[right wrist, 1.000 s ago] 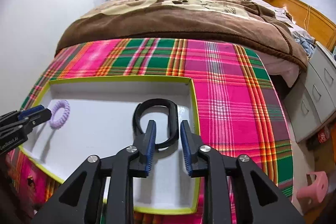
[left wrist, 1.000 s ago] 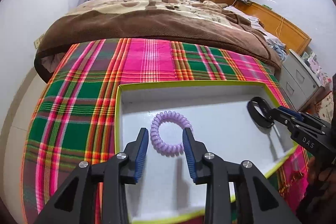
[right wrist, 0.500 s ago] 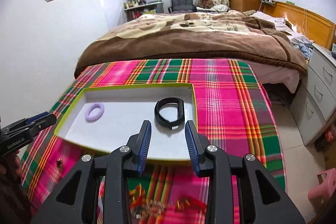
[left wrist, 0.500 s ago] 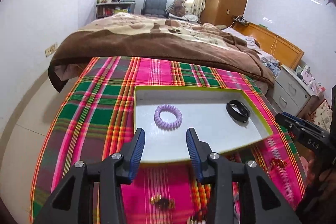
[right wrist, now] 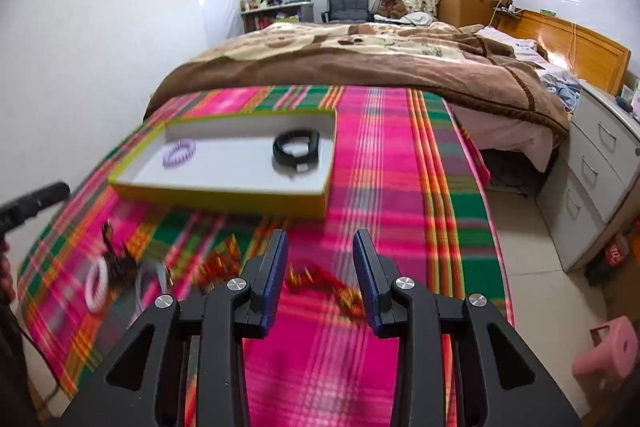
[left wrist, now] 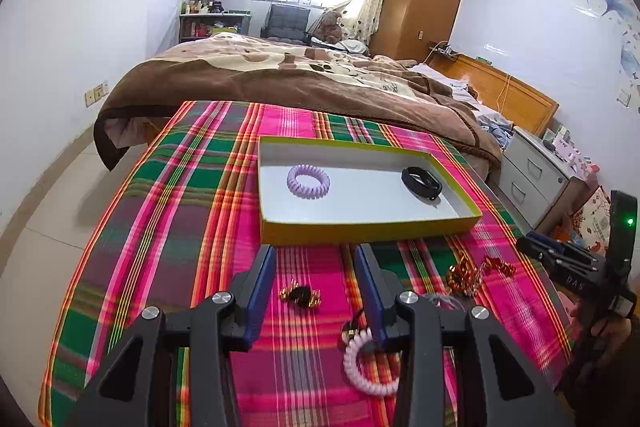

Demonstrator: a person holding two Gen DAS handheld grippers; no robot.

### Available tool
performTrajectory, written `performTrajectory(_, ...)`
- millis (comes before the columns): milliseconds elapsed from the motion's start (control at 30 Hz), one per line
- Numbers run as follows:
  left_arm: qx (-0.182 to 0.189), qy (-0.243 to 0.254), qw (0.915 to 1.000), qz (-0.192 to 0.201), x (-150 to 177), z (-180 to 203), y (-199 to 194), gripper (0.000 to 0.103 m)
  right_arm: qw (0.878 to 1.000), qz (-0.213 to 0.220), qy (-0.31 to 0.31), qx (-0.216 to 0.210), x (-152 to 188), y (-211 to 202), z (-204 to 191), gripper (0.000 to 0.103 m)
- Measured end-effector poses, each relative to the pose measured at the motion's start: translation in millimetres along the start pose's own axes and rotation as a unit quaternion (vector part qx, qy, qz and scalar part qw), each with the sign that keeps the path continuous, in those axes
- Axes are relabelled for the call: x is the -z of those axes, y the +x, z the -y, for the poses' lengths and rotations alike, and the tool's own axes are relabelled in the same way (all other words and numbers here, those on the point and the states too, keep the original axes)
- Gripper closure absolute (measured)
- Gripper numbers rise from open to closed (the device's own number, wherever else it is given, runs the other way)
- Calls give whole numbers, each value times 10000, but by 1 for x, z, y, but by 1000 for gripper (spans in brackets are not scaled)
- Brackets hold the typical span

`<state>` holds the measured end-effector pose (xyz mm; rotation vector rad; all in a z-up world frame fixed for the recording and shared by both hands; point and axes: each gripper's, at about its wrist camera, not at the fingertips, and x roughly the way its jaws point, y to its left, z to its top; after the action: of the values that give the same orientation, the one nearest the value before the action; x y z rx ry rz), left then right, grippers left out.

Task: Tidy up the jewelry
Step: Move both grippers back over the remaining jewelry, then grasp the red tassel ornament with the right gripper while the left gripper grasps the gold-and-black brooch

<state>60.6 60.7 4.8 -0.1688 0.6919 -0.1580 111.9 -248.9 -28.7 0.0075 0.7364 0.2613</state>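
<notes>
A shallow white tray with a yellow-green rim (left wrist: 368, 227) lies on the plaid cloth. In it rest a purple coil hair tie (left wrist: 308, 181) and a black band (left wrist: 422, 182). My left gripper (left wrist: 315, 255) stands open short of the tray, above a small gold-and-black piece (left wrist: 300, 295). A pink coil tie (left wrist: 362, 363) and gold chains (left wrist: 464, 273) lie on the cloth nearby. My right gripper (right wrist: 320, 239) is open and empty, with a red-gold chain (right wrist: 324, 281) below its fingers. From that side the tray (right wrist: 224, 197) holds the purple tie (right wrist: 179, 153) and black band (right wrist: 296, 151).
The plaid-covered table (right wrist: 400, 167) drops off at its right edge to a tiled floor. A bed with a brown blanket (left wrist: 280, 83) stands behind it. Grey drawers (right wrist: 592, 171) and a pink stool (right wrist: 608, 351) sit at the right. The other gripper's tip (left wrist: 528, 245) shows at the right edge.
Both grippers have drawn back out of the tray, leaving the purple tie and the black band inside. Their jaws stand wider. Loose jewellery on the cloth has come into view.
</notes>
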Motion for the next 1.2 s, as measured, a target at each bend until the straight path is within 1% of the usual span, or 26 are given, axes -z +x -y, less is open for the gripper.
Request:
performTrajectory(133,-47,30,9999,-96,13,-2,-2,62,9999,-105,-38,-44,12,2,9,68)
performTrajectory(200,-20,1,9999,-107,19,-4,-4,62,9992,-320,-15,-239,14,10,14,68)
performTrajectory(300,-23,-139,9998,-126,26,-11,-7,62,9989,-445,-51,-166,16,18,15,68)
performTrajectory(333,-38,-160,9998,-142,28,-13,-8,62,9988,-444,-91,-200,15,19,15,68)
performTrajectory(400,-97,-213,9995,-191,32,-17,-8,62,9977,-590,-164,-288,14,26,13,68)
performTrajectory(467,-121,-273,9993,-240,35,-22,-6,62,9968,-706,-285,-234,15,33,10,68)
performTrajectory(500,-123,-304,9991,-260,36,-25,-6,62,9967,-731,-326,-169,16,34,10,68)
performTrajectory(633,-144,-342,9989,-282,39,-28,-6,62,9963,-771,-372,-124,18,33,11,68)
performTrajectory(700,-136,-360,9988,-286,39,-29,-5,62,9952,-892,-410,-3,21,33,10,67)
performTrajectory(833,-114,-331,9989,-307,38,-28,-4,62,9930,-969,-638,-235,30,23,2,67)
performTrajectory(967,-81,-336,9988,-342,37,-27,1,62,9941,-806,-709,-135,29,16,2,67)
performTrajectory(1033,-77,-330,9988,-351,37,-25,2,62,9941,-906,-602,-12,29,22,4,67)
performTrajectory(1067,-59,-328,9988,-360,37,-24,2,62,9932,-1005,-583,-37,30,26,4,67)
performTrajectory(1133,-43,-287,9989,-364,38,-23,2,62,9934,-954,-627,-47,32,24,1,67)
performTrajectory(1200,-103,-260,9988,-398,39,-23,3,62,9935,-957,-617,-71,33,23,-2,67)
